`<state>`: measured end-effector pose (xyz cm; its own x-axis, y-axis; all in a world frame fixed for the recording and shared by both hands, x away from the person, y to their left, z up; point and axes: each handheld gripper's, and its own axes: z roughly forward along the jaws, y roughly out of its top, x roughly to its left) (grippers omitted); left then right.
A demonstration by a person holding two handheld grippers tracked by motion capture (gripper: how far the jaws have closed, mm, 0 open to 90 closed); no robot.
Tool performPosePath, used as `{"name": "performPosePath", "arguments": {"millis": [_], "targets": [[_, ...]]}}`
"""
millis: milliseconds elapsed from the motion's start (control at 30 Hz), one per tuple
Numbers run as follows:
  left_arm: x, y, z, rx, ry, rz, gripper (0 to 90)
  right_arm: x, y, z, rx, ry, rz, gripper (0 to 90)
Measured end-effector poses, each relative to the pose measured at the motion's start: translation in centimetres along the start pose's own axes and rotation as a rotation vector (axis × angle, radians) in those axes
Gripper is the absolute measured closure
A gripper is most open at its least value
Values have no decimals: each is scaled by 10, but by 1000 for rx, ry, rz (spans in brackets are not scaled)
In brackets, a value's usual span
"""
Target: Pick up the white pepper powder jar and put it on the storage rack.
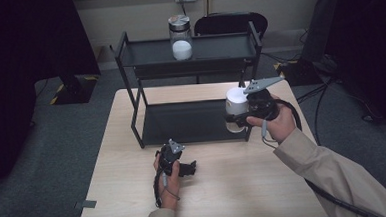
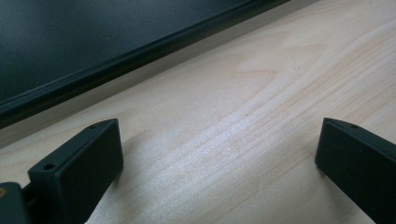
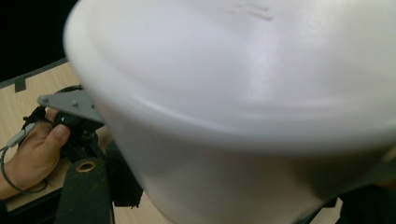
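Observation:
My right gripper [image 1: 235,118] is shut on a white lidded container [image 1: 236,102] and holds it in the air at the right front corner of the black two-tier rack [image 1: 131,114]. The right gripper view has the container [image 3: 243,116] very close and blurred, with one black jaw at the lower left. My left gripper [image 1: 189,167] rests on the wooden table [image 1: 225,187] in front of the rack. Its jaws [image 2: 219,158] stand wide open over bare wood with nothing between them.
A glass jar with a metal lid and white powder [image 1: 180,36] stands on the rack's top shelf [image 1: 218,48]. The lower shelf [image 1: 186,121] is bare. A dark chair [image 1: 231,22] stands behind the rack. Cables trail on the floor at the right.

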<state>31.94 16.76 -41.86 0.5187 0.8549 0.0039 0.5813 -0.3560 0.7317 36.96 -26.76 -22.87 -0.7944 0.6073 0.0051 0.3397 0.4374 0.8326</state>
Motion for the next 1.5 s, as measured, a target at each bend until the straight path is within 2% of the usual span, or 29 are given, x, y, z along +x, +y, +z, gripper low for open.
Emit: {"name": "performPosePath", "arguments": {"millis": [300, 467, 533, 900, 967, 1500], "targets": [[0, 0, 0, -1, 0, 0, 1, -6, 39, -4, 6, -1, -13, 301], [0, 0, 0, -1, -1, -1, 1, -3, 60, -7, 1, -16, -34, 301], [0, 0, 0, 0, -3, -2, 0, -4, 66, -8, 0, -8, -31, 301], [0, 0, 0, 0, -3, -1, 0, -3, 93, -8, -13, 9, -31, 301], [1, 0, 0, 0, -3, -1, 0, -1, 100, -9, -8, -3, -43, 301], [0, 0, 0, -1, -2, -2, 0, -4, 147, -26, -51, -32, -27, 301]]}}
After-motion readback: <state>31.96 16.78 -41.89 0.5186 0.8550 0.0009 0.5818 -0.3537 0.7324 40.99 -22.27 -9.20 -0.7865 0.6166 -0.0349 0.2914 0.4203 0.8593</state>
